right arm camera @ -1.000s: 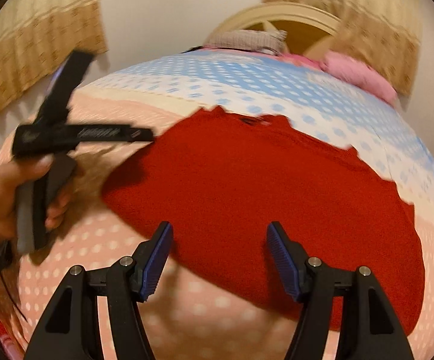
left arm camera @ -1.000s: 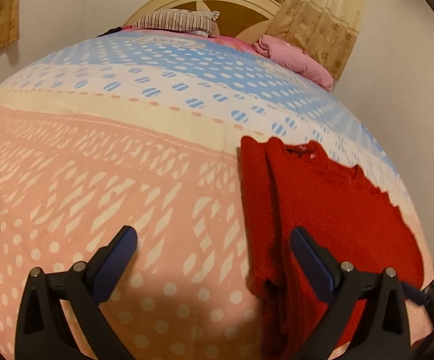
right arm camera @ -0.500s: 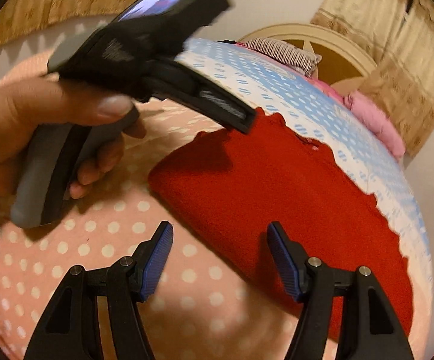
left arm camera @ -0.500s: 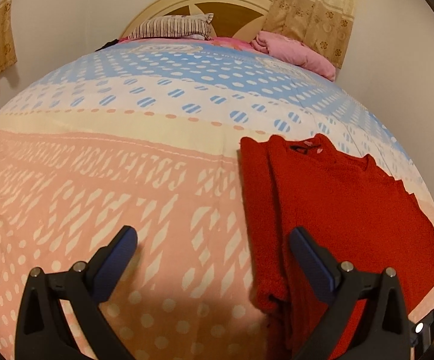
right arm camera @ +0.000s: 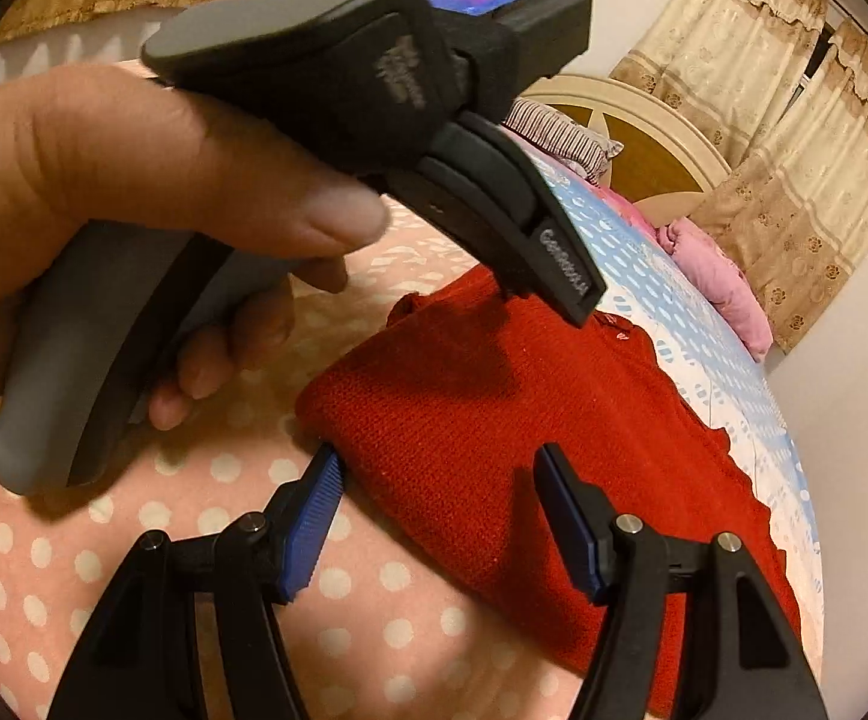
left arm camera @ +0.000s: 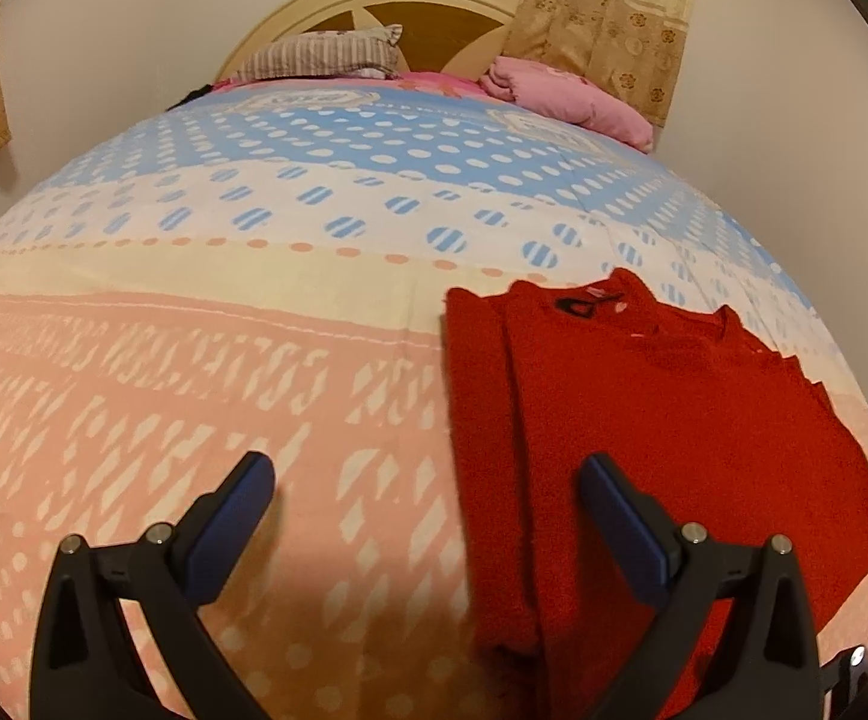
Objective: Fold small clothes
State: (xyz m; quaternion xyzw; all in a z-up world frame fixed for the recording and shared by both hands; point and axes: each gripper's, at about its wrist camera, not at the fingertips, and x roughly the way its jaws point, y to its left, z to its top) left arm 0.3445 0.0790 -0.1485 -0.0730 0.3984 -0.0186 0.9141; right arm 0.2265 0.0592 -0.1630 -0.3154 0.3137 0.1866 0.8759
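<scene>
The bed (left arm camera: pixel 206 312) is bare and flat on the side away from the red sweater (left arm camera: pixel 674 420), so a claw could slide there with nothing in the way. The left hand (right arm camera: pixel 104 192) and its tool sit close over the sweater's near corner and crowd that side. Far back, a striped pillow (left arm camera: pixel 320 54) and a pink blanket (left arm camera: pixel 566 99) fill the head end.

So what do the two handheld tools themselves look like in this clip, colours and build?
Both are alike. The right tool has black plastic fingers with silver pivot screws and ribbed blue pads. The left tool has the same black frame and blue pads. Seen from the right wrist view, its body is black with a grey handle, white lettering on the side, and a small lit screen on top.
</scene>
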